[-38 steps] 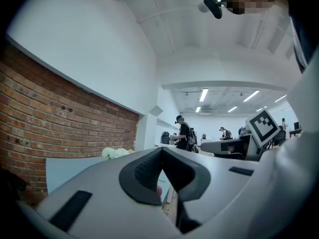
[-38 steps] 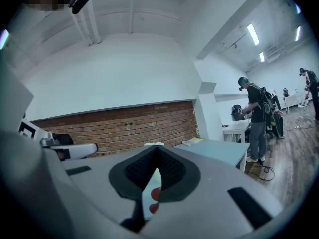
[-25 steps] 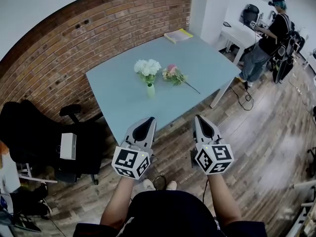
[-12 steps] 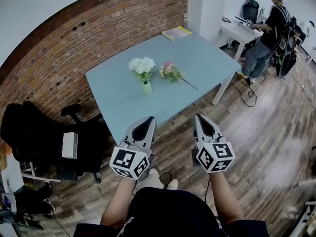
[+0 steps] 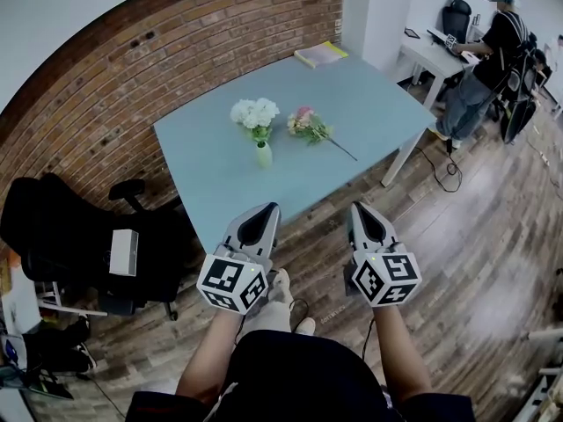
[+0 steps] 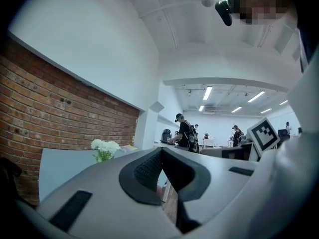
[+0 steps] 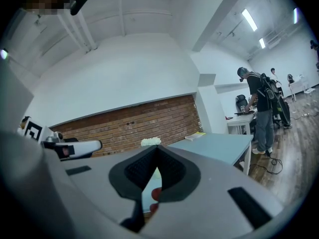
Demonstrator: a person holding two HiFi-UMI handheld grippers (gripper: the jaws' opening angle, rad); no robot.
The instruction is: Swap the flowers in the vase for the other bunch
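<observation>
A small pale green vase (image 5: 263,155) with a bunch of white flowers (image 5: 254,112) stands on the light blue table (image 5: 220,183). To its right a pink bunch (image 5: 310,127) lies flat on the tabletop, its stem pointing right. Both grippers hang level short of the table's near edge, over the wooden floor. My left gripper (image 5: 261,214) is shut and empty, and my right gripper (image 5: 361,211) is shut and empty too. The white flowers (image 6: 104,146) show low at the left in the left gripper view and just above the jaws as white flowers (image 7: 151,142) in the right gripper view.
A brick wall (image 5: 132,69) runs behind the table. A black office chair (image 5: 79,236) stands at the left. A yellow booklet (image 5: 319,54) lies on the table's far corner. A person (image 5: 479,69) stands at a white desk (image 5: 431,47) at the back right.
Both grippers have moved slightly down in the head view, still shut. The table and flowers shifted a little in the picture as the head moved.
</observation>
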